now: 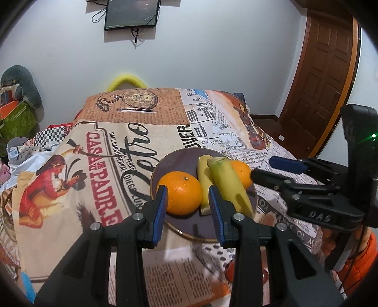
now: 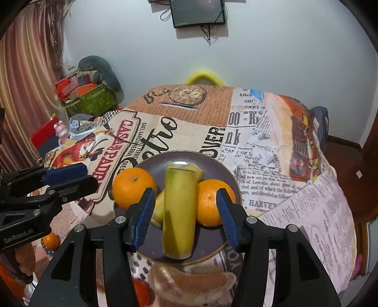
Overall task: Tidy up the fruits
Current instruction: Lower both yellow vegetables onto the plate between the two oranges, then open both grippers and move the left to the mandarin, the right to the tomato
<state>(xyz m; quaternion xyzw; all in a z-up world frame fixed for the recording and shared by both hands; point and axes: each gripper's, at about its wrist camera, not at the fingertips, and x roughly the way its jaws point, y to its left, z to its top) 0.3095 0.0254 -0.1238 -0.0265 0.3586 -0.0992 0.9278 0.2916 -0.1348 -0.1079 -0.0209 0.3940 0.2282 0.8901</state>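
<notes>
Nearest the right wrist camera, the right tongs (image 2: 184, 217) stand spread, their blue pads (image 2: 141, 219) apart on either side of a long banana piece (image 2: 179, 212) without pressing on it; nothing is pinched between them. That banana piece lies lengthwise across the middle of a dark plate (image 2: 212, 165), its near cut end reaching the plate's front edge. A second, shorter banana piece (image 2: 159, 207) lies under and just left of it. One orange (image 2: 132, 189) rests on the plate to the left of the bananas, and another orange (image 2: 209, 203) rests to their right, touching the long piece. From the left wrist camera, the left tongs (image 1: 187, 212) hover over the near left part of the same plate (image 1: 179, 163), parted only a little; the left pad (image 1: 160, 210) stands in front of the left orange (image 1: 180, 193), and whether it touches the fruit cannot be told. Nothing is gripped there either. The right tongs (image 1: 262, 170) show in this view from the side, with their tips close by the far orange (image 1: 241, 173). The plate sits on a tablecloth (image 1: 106, 146) printed with newspaper text, posters and a pocket watch. Beyond the table stand a pale wall with a dark screen (image 1: 131, 14) hung on it and a brown wooden door (image 1: 326, 78) at the right.
</notes>
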